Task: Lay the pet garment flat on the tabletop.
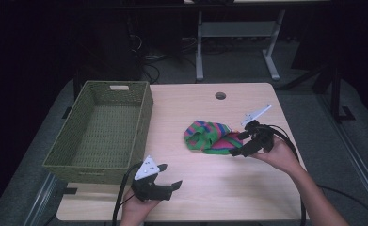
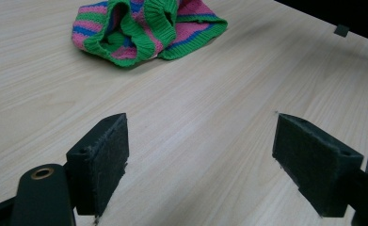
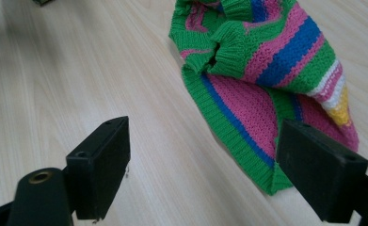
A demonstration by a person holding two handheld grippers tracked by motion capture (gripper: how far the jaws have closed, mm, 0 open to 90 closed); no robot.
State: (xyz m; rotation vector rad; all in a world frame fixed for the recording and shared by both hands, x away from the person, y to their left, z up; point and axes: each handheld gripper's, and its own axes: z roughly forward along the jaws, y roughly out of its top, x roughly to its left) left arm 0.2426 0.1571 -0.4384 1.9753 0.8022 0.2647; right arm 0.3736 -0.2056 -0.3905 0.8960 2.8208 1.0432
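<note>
- Light wooden table, with a round cable hole near its far edge.
- Green woven basket on the table's left side, hollow and nothing in it, cut-out handle in the far wall.
- Striped knitted garment in green, pink and blue, crumpled on the table right of centre, well apart from the basket.
- Right gripper at the garment's right edge, held low over the table, jaws spread wide, gripping nothing; one jaw over the knit's green hem in the right gripper view.
- Left gripper near the table's front edge, below the basket's near corner, jaws spread wide, empty, aimed toward the garment.
</note>
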